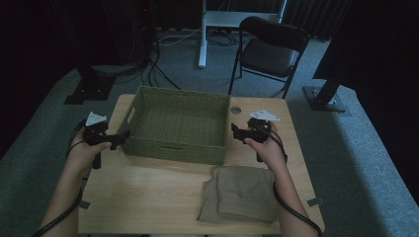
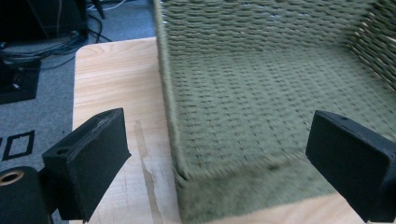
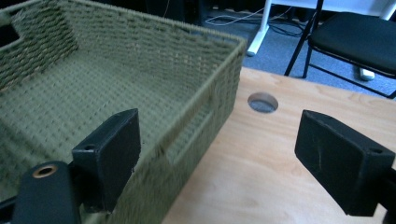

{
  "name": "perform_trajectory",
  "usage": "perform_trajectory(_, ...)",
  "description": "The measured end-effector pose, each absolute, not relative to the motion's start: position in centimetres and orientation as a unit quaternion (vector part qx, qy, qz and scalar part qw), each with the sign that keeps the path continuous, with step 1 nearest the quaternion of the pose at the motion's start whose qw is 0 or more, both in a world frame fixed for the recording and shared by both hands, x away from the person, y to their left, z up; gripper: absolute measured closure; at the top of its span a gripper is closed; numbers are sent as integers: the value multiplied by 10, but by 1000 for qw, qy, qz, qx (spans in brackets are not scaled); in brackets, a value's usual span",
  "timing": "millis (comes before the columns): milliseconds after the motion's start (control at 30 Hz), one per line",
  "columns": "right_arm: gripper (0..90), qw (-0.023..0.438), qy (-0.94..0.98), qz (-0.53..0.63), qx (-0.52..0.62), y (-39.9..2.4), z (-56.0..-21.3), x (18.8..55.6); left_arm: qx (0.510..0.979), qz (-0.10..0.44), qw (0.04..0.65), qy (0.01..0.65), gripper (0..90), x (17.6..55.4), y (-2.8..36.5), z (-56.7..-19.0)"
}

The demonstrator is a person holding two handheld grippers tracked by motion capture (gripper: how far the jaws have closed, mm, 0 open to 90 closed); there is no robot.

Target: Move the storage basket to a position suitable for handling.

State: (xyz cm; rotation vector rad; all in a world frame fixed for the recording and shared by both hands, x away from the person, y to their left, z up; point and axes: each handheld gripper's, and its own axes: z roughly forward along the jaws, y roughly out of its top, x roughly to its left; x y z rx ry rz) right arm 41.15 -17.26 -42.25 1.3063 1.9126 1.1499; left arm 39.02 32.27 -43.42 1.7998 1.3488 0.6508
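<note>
On the wooden table (image 1: pixel 148 197) the basket (image 1: pixel 175 123) sits at the middle back. Your left gripper (image 1: pixel 121 136) and right gripper (image 1: pixel 237 132) flank its walls, jaws gaping, holding nothing. Folded cloth (image 1: pixel 239 193) lies near you.

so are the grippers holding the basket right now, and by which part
Nothing is held. The left gripper and right gripper each straddle a side wall of the green woven basket with jaws wide open, pads clear of the weave.
</note>
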Motion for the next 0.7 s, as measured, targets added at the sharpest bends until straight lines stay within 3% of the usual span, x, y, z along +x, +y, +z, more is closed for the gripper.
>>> perform_trajectory(67, 155, 279, 710, 427, 486, -167, -421, 418, 701, 263, 391, 536, 77, 395, 324, -438)
perform_trajectory(167, 209, 263, 708, 436, 490, -160, -422, 427, 671, 280, 407, 553, 154, 402, 331, -442)
perform_trajectory(400, 239, 262, 706, 432, 495, -136, -429, 446, 688, 244, 399, 555, 162, 405, 332, -455)
perform_trajectory(467, 289, 262, 703, 427, 506, -131, -433, 452, 694, 244, 395, 551, 176, 405, 332, -457)
perform_trajectory(533, 408, 260, 688, 424, 529, -129, -438, 457, 694, 243, 395, 551, 181, 405, 332, -458)
perform_trajectory(700, 424, 272, 667, 408, 561, -126, -446, 463, 695, 241, 400, 546, 227, 405, 329, -460)
